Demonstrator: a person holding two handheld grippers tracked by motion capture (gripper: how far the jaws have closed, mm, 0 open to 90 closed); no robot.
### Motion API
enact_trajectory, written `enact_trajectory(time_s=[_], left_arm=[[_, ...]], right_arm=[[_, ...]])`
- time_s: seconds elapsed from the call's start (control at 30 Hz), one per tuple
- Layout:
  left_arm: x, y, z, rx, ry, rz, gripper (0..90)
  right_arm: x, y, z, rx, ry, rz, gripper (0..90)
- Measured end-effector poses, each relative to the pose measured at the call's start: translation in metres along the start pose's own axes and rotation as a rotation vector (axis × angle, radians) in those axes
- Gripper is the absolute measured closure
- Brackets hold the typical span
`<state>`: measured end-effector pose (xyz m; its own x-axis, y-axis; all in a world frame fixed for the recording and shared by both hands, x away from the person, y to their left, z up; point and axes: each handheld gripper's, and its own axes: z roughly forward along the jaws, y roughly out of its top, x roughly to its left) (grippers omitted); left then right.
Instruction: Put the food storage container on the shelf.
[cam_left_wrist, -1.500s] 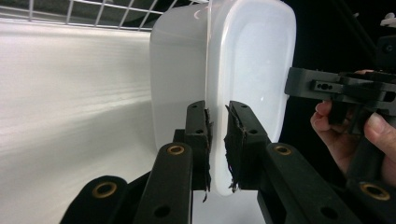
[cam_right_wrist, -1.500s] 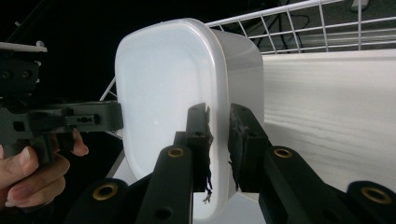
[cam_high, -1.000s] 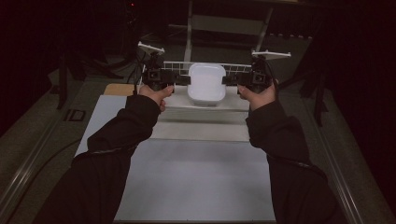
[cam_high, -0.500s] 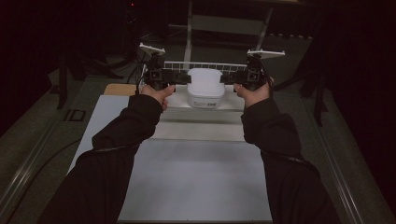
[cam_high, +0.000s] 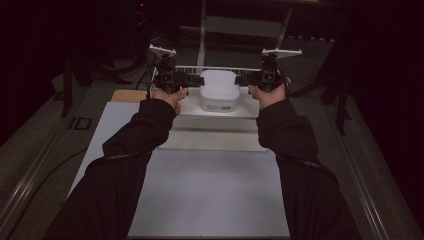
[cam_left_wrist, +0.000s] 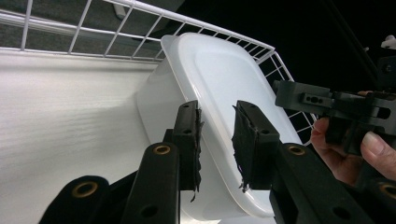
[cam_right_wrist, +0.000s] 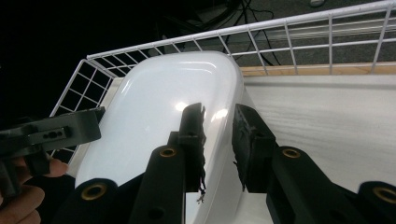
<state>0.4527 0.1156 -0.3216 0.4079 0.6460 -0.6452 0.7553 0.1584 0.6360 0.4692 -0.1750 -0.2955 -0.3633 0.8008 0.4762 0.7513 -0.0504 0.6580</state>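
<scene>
- The white plastic container (cam_high: 218, 90) sits at 12 o'clock on the table, at the far end of the pale work surface, its lid on and its long sides facing the two hands.
- In the left gripper view the container (cam_left_wrist: 219, 93) runs tilted from 11 o'clock to 5 o'clock, its lid rim passing between the two black jaws.
- In the right gripper view the container (cam_right_wrist: 163, 107) fills the middle, its glossy lid catching a highlight, and its edge runs into the gap between that gripper's jaws.
- The left gripper (cam_high: 192, 80) is at 9 o'clock of the container, held level and pointing at its side; its jaws have just been opening a little and stand narrowly apart, straddling the lid rim, and I cannot tell whether the pads press on it.
- The right gripper (cam_high: 244, 79) is at 3 o'clock of the container, mirroring the other; its jaws stand narrowly parted over the rim, and I cannot tell whether they pinch it.
- A white wire rack (cam_high: 250, 70) stands just behind the container, at its 12 o'clock, and bends around its corners in both gripper views.
- The white tray (cam_high: 250, 107) under the container lies on the table (cam_high: 210, 200).
- Dark sleeves (cam_high: 130, 150) come in from 6 o'clock.
</scene>
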Motion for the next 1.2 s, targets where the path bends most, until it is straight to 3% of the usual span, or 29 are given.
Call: enact_trajectory(time_s=[0.13, 0.33, 0.43, 0.53, 0.6, 0.7, 0.77, 0.87, 0.9, 0.93, 0.97, 1.07, 1.2], left_arm=[[0.002, 0.000, -0.001, -0.004, -0.012, -0.002, 70.7], [-0.002, 0.002, -0.016, -0.054, -0.002, 0.010, 57.3], [-0.010, -0.001, -0.024, -0.072, -0.006, 0.065, 52.9], [-0.016, -0.009, -0.032, -0.086, -0.042, 0.094, 44.2], [-0.019, -0.017, -0.036, -0.085, -0.100, 0.145, 38.7], [-0.027, -0.028, -0.040, -0.080, -0.143, 0.218, 34.7], [-0.032, -0.037, -0.042, -0.081, -0.182, 0.285, 28.4], [-0.039, -0.050, -0.044, -0.075, -0.219, 0.348, 14.1], [-0.041, -0.057, -0.046, -0.079, -0.225, 0.382, 13.6], [-0.041, -0.057, -0.046, -0.079, -0.225, 0.382, 9.6], [-0.043, -0.062, -0.048, -0.089, -0.229, 0.405, 8.7], [-0.043, -0.072, -0.053, -0.101, -0.227, 0.441, 7.6], [-0.043, -0.090, -0.061, -0.120, -0.199, 0.509, 7.3]], right_arm=[[-0.001, 0.002, -0.002, -0.014, 0.009, 0.008, 76.3], [0.000, 0.005, -0.017, -0.060, 0.032, -0.022, 63.7], [0.002, 0.003, -0.026, -0.084, 0.034, -0.065, 56.0], [0.004, -0.002, -0.035, -0.096, 0.053, -0.086, 50.9], [0.006, -0.008, -0.039, -0.090, 0.071, -0.104, 43.7], [0.010, -0.016, -0.045, -0.099, 0.081, -0.151, 34.3], [0.012, -0.021, -0.050, -0.098, 0.115, -0.164, 27.6], [0.013, -0.030, -0.056, -0.087, 0.169, -0.204, 21.1], [0.013, -0.033, -0.057, -0.086, 0.172, -0.213, 21.4], [0.013, -0.033, -0.057, -0.086, 0.172, -0.213, 21.4], [0.012, -0.044, -0.059, -0.078, 0.177, -0.237, 21.3], [0.012, -0.053, -0.060, -0.089, 0.189, -0.239, 21.2], [0.014, -0.078, -0.062, -0.077, 0.210, -0.288, 19.4]])
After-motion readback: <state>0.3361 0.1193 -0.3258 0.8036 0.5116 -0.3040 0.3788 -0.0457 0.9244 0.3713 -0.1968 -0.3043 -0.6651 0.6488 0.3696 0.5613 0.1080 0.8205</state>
